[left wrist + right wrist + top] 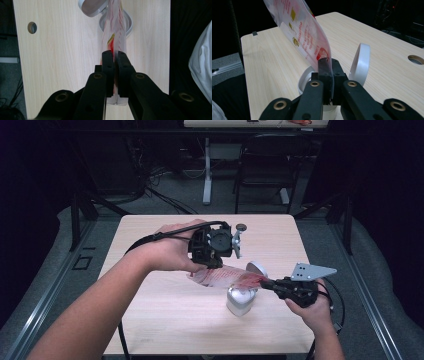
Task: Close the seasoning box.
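Both grippers pinch the printed wrapper (227, 277) at mid-frame, the left gripper (216, 264) on its upper-left end and the right gripper (266, 283) on its lower-right end, stretching it over the open-lidded white bin (240, 301), probably so it drops inside

Above the bench (165, 320), both tongs, left (216, 266) and right (266, 283), pinch a red-printed packet (225, 276) over an open white canister (240, 301).
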Motion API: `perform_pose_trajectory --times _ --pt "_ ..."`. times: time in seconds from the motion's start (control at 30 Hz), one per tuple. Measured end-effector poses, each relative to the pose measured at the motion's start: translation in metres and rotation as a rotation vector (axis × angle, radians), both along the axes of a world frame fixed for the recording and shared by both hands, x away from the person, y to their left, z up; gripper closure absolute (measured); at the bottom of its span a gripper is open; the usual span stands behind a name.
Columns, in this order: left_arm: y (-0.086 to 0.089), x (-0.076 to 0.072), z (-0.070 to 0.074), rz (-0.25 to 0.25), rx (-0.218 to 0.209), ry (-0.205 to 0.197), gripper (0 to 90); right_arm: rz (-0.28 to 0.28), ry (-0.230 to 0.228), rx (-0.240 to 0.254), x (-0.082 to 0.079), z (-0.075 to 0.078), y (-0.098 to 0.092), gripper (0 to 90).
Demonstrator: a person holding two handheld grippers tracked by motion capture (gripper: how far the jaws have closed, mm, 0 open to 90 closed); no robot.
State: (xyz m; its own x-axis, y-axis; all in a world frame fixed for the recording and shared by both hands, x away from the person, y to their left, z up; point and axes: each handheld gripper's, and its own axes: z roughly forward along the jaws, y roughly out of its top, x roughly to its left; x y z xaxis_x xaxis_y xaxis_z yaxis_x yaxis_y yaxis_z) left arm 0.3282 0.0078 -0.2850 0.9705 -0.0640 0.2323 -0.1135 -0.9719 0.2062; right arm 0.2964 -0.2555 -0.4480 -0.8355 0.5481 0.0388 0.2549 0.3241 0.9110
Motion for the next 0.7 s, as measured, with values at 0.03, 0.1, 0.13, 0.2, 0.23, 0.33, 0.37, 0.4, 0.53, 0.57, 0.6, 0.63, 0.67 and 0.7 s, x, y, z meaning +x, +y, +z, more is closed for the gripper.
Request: perform_pose_trajectory --times 0.03,0.1,0.13,0.2,0.23,0.33,0.37,0.4,0.53,0.57,0.6,0.63,0.67,0.7 --pt "0.002 0.0 -0.001 0.001 -0.004 0.005 87.1 -0.001 -0.002 0.001 0.0 0.0 0.001 89.9" --pt "0.005 0.0 -0.002 0.006 -0.004 0.004 87.1 0.002 -0.004 0.003 0.0 0.001 0.002 89.8" --pt "0.006 0.001 -0.002 0.006 -0.006 0.005 87.1 0.005 -0.005 0.001 0.0 0.001 0.003 89.8" --pt "0.009 0.001 -0.003 0.011 -0.011 0.007 87.1 0.007 -0.012 0.003 0.0 0.001 0.005 89.8" --pt "0.01 0.002 -0.004 0.008 -0.011 0.007 87.1 0.009 -0.011 0.006 0.0 0.001 0.006 89.8" --pt "0.013 0.002 -0.005 0.015 -0.012 0.013 87.1 0.012 -0.013 0.001 0.0 0.002 0.007 89.8" --pt "0.014 0.002 -0.006 0.018 -0.019 0.013 87.1 0.015 -0.013 0.001 0.0 0.002 0.008 89.8" --pt "0.015 0.003 -0.007 0.017 -0.016 0.012 87.1 0.017 -0.012 0.003 0.0 0.002 0.008 89.8" --pt "0.018 0.003 -0.008 0.023 -0.023 0.014 87.1 0.024 -0.01 0.009 0.001 0.001 0.01 89.8" --pt "0.019 0.004 -0.008 0.025 -0.023 0.016 87.0 0.024 -0.011 0.008 0.001 0.001 0.01 89.9" --pt "0.019 0.004 -0.009 0.025 -0.022 0.016 87.0 0.026 -0.009 0.009 0.001 0.001 0.011 89.8" --pt "0.019 0.004 -0.009 0.025 -0.018 0.019 87.0 0.026 -0.009 0.007 0.001 0.001 0.011 89.8" --pt "0.019 0.004 -0.01 0.028 -0.02 0.019 87.0 0.026 -0.009 0.007 0.001 0.001 0.011 89.9" --pt "0.019 0.004 -0.011 0.028 -0.021 0.016 87.0 0.026 -0.009 0.006 0.001 0.001 0.011 89.8"
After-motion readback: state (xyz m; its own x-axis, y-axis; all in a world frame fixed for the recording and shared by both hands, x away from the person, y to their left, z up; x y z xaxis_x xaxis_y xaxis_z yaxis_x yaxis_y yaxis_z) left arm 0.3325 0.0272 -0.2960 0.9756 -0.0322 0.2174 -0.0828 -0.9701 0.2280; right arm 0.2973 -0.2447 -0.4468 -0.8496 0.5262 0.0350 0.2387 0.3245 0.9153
